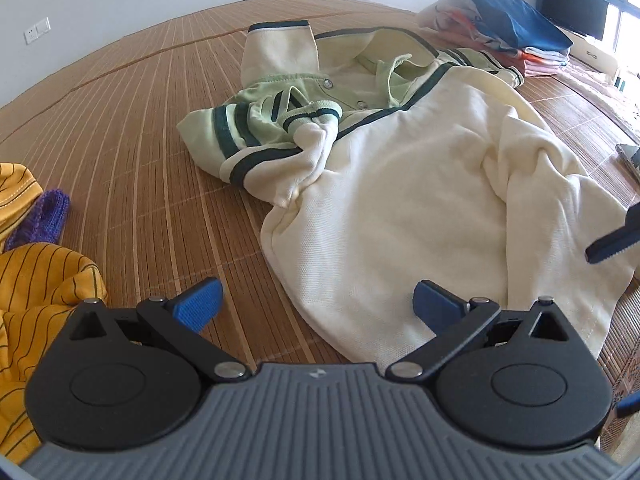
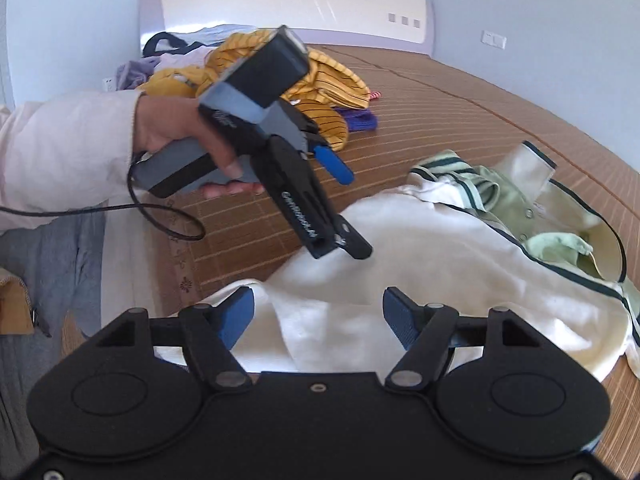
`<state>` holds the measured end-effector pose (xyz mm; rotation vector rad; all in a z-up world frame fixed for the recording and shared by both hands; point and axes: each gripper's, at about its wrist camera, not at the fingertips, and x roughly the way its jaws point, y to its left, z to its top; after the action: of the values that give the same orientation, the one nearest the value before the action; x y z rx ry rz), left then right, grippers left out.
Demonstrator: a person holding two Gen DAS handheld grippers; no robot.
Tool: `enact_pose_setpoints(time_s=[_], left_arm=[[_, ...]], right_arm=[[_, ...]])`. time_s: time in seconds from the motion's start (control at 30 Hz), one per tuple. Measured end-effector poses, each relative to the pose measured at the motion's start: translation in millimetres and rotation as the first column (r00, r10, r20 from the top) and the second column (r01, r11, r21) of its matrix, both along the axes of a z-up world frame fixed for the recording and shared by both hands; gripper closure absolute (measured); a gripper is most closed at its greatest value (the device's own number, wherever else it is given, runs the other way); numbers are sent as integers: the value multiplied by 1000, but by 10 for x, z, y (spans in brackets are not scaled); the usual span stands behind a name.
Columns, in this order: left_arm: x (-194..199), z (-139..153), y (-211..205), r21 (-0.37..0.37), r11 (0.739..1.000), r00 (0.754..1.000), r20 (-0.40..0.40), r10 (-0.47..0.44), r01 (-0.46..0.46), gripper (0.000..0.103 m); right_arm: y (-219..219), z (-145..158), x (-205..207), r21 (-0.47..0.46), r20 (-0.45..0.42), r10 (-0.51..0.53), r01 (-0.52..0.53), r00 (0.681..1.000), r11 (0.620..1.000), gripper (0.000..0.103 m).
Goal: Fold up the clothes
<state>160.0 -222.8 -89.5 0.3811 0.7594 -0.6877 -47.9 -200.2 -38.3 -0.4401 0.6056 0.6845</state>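
Bamboo mat (image 1: 140, 140) covers pretty much the whole bed we're working on, brown slats running wall to wall, with a pale headboard (image 2: 288, 4) at one end and white walls around it.

Biggest thing on it is the cream sweatshirt (image 1: 400, 220), lying crumpled near the bed edge closest to us. Its pale green hood and dark green stripes are bunched toward the middle of the mat, and one striped cuff sticks up at the back. It isn't folded yet; the body is rumpled and the sleeve is twisted over itself.

Over by the headboard end we've got a heap of yellow striped clothes (image 2: 320, 76) with a purple knit piece (image 1: 40, 216) just beside it. At the opposite end, near the window, sits a stack of folded clothes (image 1: 516, 36) with something dark blue on top.

Our left gripper (image 1: 316, 306) hovers above the hem of the sweatshirt, blue-padded fingers (image 1: 198, 308) spread wide apart with nothing between them. In the right wrist view you can see the hand (image 2: 180, 132) wrapped around its grey handle, pale sleeve behind it and a black cable looping down.

Our right gripper (image 2: 318, 318) is also spread wide, sitting right over the near edge of the cream fabric, which bunches up between the two fingers, but they aren't closed on it.
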Motion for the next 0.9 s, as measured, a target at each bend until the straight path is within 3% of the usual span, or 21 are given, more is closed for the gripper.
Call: enact_pose_setpoints(time_s=[0.07, 0.1, 0.13, 0.2, 0.37, 0.53, 0.67, 0.77, 0.83, 0.9], left_arm=[[-16, -24, -8, 10, 1000, 1000, 6, -10, 10, 0], [-22, -27, -11, 12, 1000, 1000, 12, -13, 13, 0], [-28, -30, -15, 14, 1000, 1000, 16, -15, 15, 0], [-32, -38, -13, 17, 1000, 1000, 20, -18, 18, 0], [-23, -38, -17, 48, 999, 998, 68, -2, -1, 0], [37, -27, -2, 134, 987, 972, 227, 52, -84, 0], [132, -33, -27, 173, 974, 945, 315, 87, -147, 0], [187, -53, -68, 229, 956, 911, 405, 80, -185, 0], [223, -61, -75, 256, 944, 892, 446, 76, -208, 0], [243, -24, -49, 239, 945, 897, 430, 101, -221, 0]], right_arm=[[170, -127, -52, -106, 61, 26, -19, 998, 994, 34], [242, -185, -61, -155, 83, 31, -18, 996, 988, 49], [263, -231, -26, -180, 72, 23, -10, 997, 984, 73], [259, -294, 56, -200, 25, 5, 0, 1000, 980, 95], [30, -127, 71, -100, -87, -13, 4, 996, 995, 96], [-272, -11, -100, 142, -271, 88, -50, 959, 989, 96], [-196, -323, -170, 111, -313, 70, -37, 947, 993, 95], [-270, -251, -253, 208, -312, 99, -34, 945, 978, 71], [-418, -120, -314, 274, -295, 105, -22, 950, 962, 66], [-646, 12, -343, 305, -247, 14, 65, 969, 950, 63]])
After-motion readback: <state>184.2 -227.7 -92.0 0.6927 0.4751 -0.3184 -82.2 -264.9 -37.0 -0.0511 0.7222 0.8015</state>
